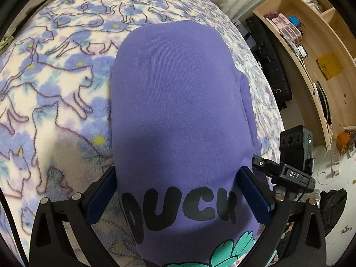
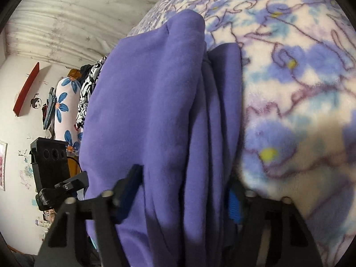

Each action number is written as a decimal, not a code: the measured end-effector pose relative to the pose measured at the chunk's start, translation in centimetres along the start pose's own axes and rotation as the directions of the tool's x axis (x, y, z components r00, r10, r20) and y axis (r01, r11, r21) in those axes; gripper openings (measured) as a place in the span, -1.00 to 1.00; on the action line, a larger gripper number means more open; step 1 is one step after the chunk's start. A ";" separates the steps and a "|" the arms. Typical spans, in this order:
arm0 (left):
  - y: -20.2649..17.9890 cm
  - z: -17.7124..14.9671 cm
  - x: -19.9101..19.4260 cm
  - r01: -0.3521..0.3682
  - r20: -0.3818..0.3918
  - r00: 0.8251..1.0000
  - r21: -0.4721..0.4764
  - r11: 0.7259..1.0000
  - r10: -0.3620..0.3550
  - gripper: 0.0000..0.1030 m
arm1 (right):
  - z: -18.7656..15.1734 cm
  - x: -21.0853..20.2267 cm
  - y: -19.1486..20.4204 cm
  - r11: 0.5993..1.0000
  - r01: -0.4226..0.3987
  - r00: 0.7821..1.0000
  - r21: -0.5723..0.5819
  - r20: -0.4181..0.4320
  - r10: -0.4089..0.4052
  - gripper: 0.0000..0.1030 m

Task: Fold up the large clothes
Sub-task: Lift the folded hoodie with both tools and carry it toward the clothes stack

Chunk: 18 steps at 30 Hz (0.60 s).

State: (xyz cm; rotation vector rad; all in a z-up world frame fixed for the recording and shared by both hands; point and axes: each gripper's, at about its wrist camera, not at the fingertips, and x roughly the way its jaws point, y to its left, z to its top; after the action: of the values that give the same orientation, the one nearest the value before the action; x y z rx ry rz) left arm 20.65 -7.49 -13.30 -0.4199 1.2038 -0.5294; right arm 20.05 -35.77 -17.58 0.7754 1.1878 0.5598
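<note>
A purple sweatshirt (image 1: 178,102) with black "DUCK" lettering and a teal print lies folded into a narrow stack on a cat-patterned fleece blanket (image 1: 55,102). My left gripper (image 1: 178,191) is wide open, its blue-padded fingers (image 1: 102,195) straddling the near end of the sweatshirt. In the right wrist view the sweatshirt (image 2: 155,111) shows its stacked folded edges. My right gripper (image 2: 184,189) stands open around that bundle, the cloth filling the gap between its fingers (image 2: 126,191). The other gripper's black body shows at each view's side (image 1: 296,155) (image 2: 49,164).
The blanket (image 2: 289,89) covers a bed. A wooden shelf unit (image 1: 311,51) with boxes stands to the right, with a black case (image 1: 269,66) leaning beside the bed. Hanging clothes (image 2: 66,102) and a white curtain (image 2: 77,15) are to the left in the right wrist view.
</note>
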 end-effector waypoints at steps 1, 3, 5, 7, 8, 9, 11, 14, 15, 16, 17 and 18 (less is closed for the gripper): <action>0.2 0.0 0.0 0.002 0.000 1.000 0.000 1.000 -0.002 0.99 | -0.1 -0.2 0.1 1.000 0.002 1.000 -0.001 0.010 -0.002 -0.03; 0.2 0.0 -0.1 0.004 0.001 1.000 0.003 1.000 -0.004 0.99 | -0.3 -0.6 0.6 1.000 0.011 1.000 -0.014 0.027 -0.011 -0.16; 0.2 -0.2 -0.4 -0.006 0.008 1.000 0.014 1.000 0.006 0.99 | -0.6 -0.8 1.7 0.998 0.044 0.998 -0.043 0.045 -0.042 -0.19; 0.0 -0.6 -0.8 -0.019 0.021 1.000 0.028 0.999 0.018 0.99 | -0.9 -1.2 2.8 0.995 0.065 0.996 -0.074 0.066 -0.060 -0.22; -0.1 -0.8 -1.2 -0.027 0.029 0.999 0.034 0.999 0.026 0.99 | -1.2 -1.5 3.7 0.993 0.072 0.995 -0.091 0.083 -0.064 -0.23; -0.2 -0.9 -1.6 -0.032 0.041 0.999 0.039 0.999 0.031 0.99 | -1.4 -1.8 4.0 0.992 0.072 0.994 -0.100 0.091 -0.063 -0.24; -0.5 -1.4 -2.5 -0.048 0.063 0.997 0.060 0.997 0.044 0.99 | -2.3 -2.4 5.7 0.990 0.070 0.992 -0.125 0.111 -0.056 -0.25; -1.5 -2.4 -4.4 -0.084 0.116 0.991 0.131 0.988 0.069 0.97 | -3.8 -3.1 7.9 0.986 0.061 0.990 -0.157 0.133 -0.041 -0.25; -2.5 -3.1 -5.3 -0.093 0.135 0.988 0.185 0.978 0.069 0.97 | -4.2 -3.3 8.3 0.985 0.050 0.990 -0.164 0.139 -0.027 -0.25; -3.2 -3.8 -6.0 -0.107 0.152 0.986 0.229 0.968 0.073 0.97 | -4.9 -3.6 9.4 0.984 0.020 0.988 -0.179 0.152 0.007 -0.25; -4.2 -4.6 -6.5 -0.124 0.167 0.983 0.282 0.951 0.078 0.97 | -5.5 -3.8 10.3 0.982 0.011 0.986 -0.191 0.164 0.021 -0.25; -5.3 -5.7 -6.8 -0.124 0.169 0.983 0.337 0.933 0.070 0.97 | -5.8 -3.9 10.9 0.980 0.014 0.984 -0.199 0.175 0.021 -0.25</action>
State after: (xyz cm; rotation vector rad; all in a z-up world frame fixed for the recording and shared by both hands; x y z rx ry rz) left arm 12.57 -7.92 -6.80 -0.0964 0.9525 -0.5992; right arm 13.46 -30.44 -7.74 0.6417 0.9511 0.5912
